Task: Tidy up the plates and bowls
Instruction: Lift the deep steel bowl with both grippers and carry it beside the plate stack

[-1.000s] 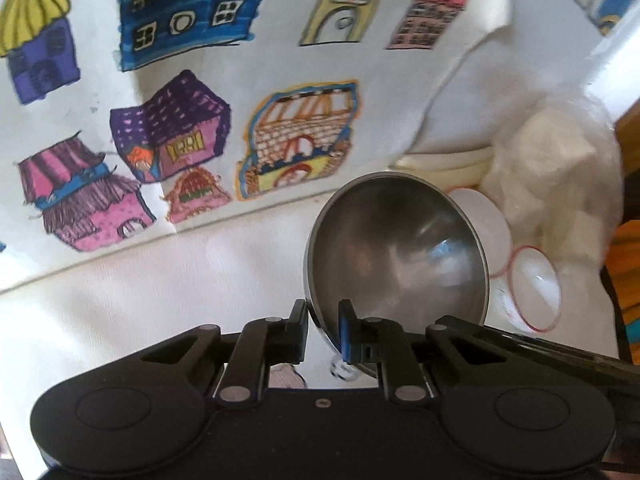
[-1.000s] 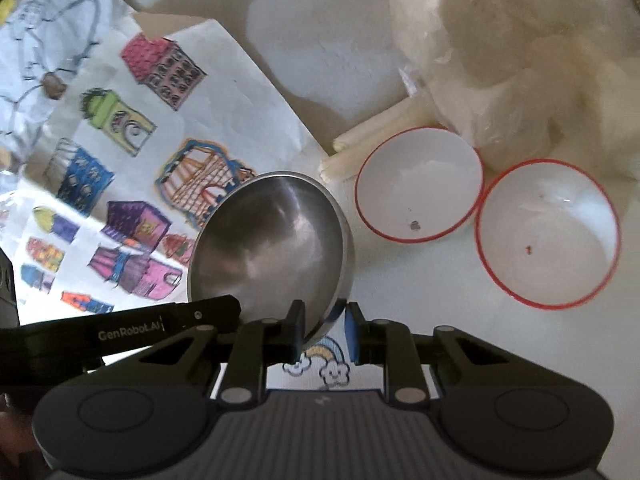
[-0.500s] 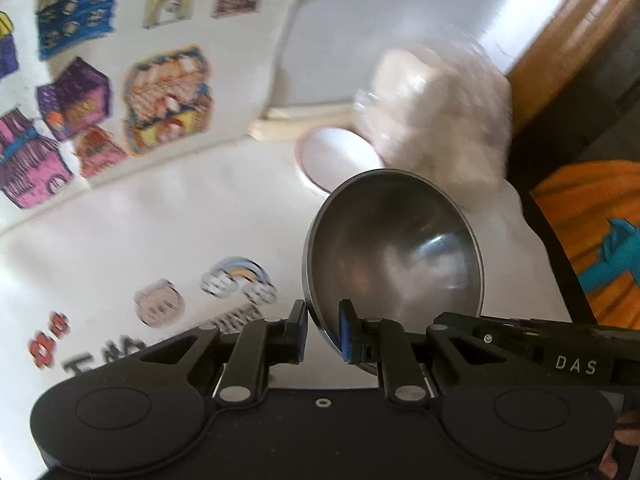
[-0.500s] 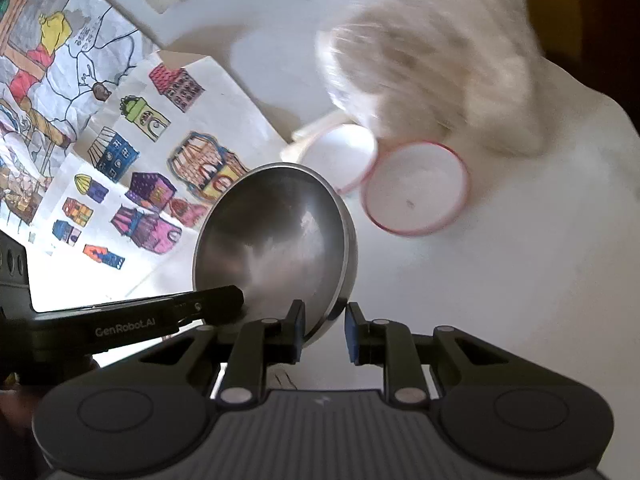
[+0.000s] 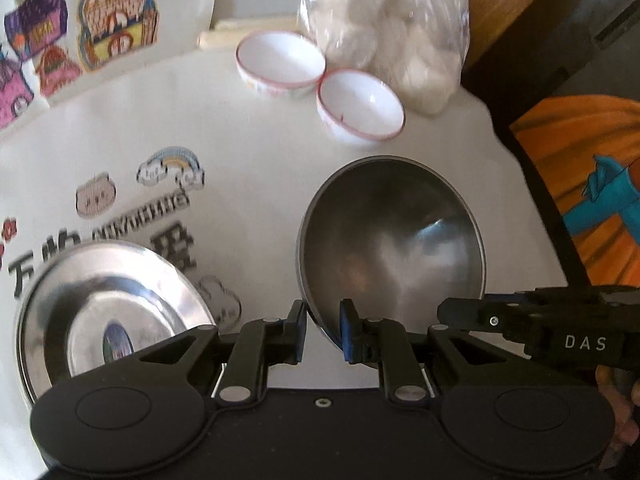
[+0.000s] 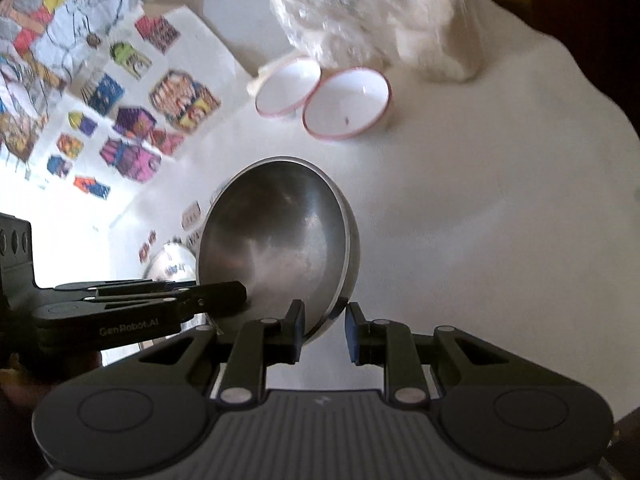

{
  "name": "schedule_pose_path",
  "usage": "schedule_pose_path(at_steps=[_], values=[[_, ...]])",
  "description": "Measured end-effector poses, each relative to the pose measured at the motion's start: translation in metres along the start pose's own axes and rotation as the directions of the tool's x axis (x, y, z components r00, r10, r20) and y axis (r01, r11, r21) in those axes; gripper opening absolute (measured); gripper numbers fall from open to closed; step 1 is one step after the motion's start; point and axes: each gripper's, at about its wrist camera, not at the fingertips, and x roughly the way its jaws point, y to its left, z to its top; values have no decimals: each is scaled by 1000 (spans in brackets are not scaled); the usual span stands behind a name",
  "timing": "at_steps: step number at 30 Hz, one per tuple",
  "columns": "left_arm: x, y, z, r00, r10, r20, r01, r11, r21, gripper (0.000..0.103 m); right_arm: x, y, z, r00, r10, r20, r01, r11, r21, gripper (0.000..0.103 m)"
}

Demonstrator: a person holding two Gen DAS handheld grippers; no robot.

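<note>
Both grippers clamp the steel bowl's (image 5: 390, 240) rim, carried tilted above the table: left gripper (image 5: 323, 330) and right gripper (image 6: 323, 330) both pinching at six o'clock. The steel plate (image 5: 108, 312) lies at eight o'clock, nearer the left hand.

A tilted steel bowl (image 5: 390, 240) hangs above a steel plate (image 5: 104, 312), two red-rimmed white bowls (image 5: 320, 80) beyond.

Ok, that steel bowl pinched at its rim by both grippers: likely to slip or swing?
Probably slippery: the steel bowl is smooth, polished metal. Likely rigid and light. Held only at the rim by left gripper and right gripper, it could pivot.
</note>
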Motion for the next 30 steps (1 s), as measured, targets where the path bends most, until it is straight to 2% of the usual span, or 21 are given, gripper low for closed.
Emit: schedule_pose_path(at_steps=[9,30], values=[[8,4,-14,998,37,-49,-39,999,-28,19,15,0,-9,997,-9,-71,6,999,-38,24],[19,0,-15,995,70,-75,-75,995,-67,19,31,-3,-6,994,-24,-111,16,998,-69,24]])
